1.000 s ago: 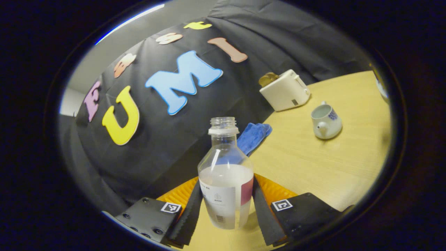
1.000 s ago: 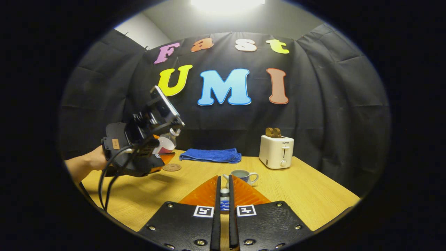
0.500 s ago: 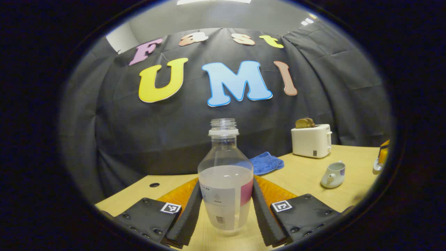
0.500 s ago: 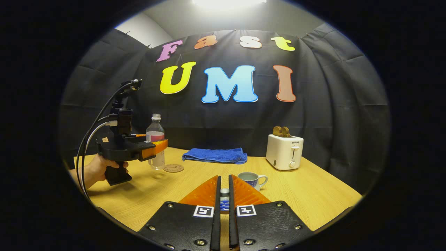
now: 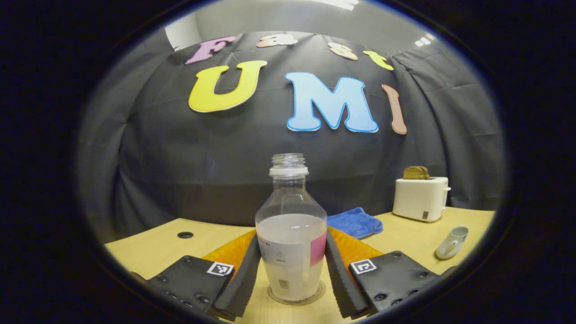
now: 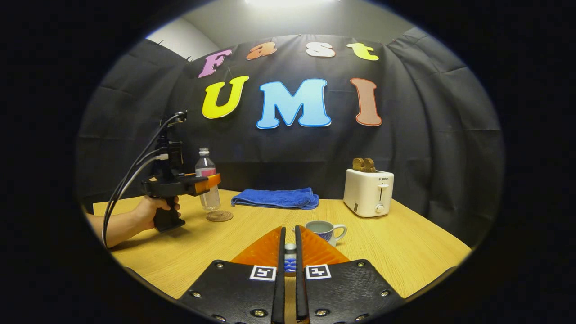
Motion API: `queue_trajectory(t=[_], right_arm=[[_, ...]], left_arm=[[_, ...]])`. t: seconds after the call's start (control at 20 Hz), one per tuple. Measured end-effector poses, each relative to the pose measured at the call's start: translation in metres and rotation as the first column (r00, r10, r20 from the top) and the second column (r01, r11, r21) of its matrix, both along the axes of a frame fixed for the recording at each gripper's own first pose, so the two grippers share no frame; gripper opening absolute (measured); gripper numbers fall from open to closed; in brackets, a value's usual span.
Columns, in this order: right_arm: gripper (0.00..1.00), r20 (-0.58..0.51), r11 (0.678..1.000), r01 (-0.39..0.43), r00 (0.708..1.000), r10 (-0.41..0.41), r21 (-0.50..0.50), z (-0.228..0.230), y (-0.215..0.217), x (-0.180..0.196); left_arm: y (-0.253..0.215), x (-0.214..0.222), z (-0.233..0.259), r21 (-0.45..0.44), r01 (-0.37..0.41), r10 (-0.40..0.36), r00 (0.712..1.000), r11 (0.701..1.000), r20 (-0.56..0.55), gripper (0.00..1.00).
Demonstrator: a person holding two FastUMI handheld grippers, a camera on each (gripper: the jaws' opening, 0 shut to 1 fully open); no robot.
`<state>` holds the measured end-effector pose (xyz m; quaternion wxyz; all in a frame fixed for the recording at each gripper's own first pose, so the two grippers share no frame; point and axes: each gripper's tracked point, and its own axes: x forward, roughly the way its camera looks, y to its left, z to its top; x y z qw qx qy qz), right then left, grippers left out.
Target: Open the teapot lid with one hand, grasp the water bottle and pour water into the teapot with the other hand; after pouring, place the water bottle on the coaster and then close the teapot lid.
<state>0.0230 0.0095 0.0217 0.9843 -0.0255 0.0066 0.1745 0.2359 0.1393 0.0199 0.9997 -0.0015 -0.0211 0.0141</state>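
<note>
A: Where do we have the water bottle (image 5: 290, 234)?

B: Upright, clamped in our left gripper (image 5: 290, 274), right over the coaster (image 5: 295, 298); a second ago it hung tilted, away from it.

A: And the lid (image 6: 290, 258)?

B: Pinched in our right gripper (image 6: 288, 263), just short of the open teapot (image 6: 325, 230).

**What sits on my table**

My table (image 6: 396, 252) is pale wood with a cable hole (image 5: 185, 235) near its left rear corner. Along the back edge lies a folded blue towel (image 6: 274, 198), and toward the right rear corner stands a white toaster (image 6: 368, 192). The open teapot (image 6: 325, 231) rests around the middle. Toward the left edge lies a round coaster (image 6: 219, 216), with the water bottle (image 5: 291, 243) upright over it.
</note>
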Motion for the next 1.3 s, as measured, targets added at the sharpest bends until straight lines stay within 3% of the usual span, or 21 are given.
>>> queue_trajectory(t=[0.8, 0.9, 1.3], right_arm=[[0.1, -0.007, 1.0, 0.015, 1.0, -0.015, 0.004, -0.002, -0.006, 0.003], [0.1, -0.007, 1.0, 0.014, 1.0, -0.014, 0.005, -0.001, -0.006, 0.001], [0.1, 0.004, 1.0, 0.015, 1.0, -0.015, 0.008, 0.004, -0.006, -0.003]], left_arm=[[-0.003, 0.018, -0.022, -0.043, 0.004, -0.005, 1.0, 0.999, -0.019, 0.87], [-0.002, 0.014, -0.02, -0.049, -0.004, 0.004, 1.0, 0.999, -0.018, 0.96], [0.001, -0.01, -0.02, -0.055, -0.034, 0.032, 0.998, 0.998, -0.046, 0.99]])
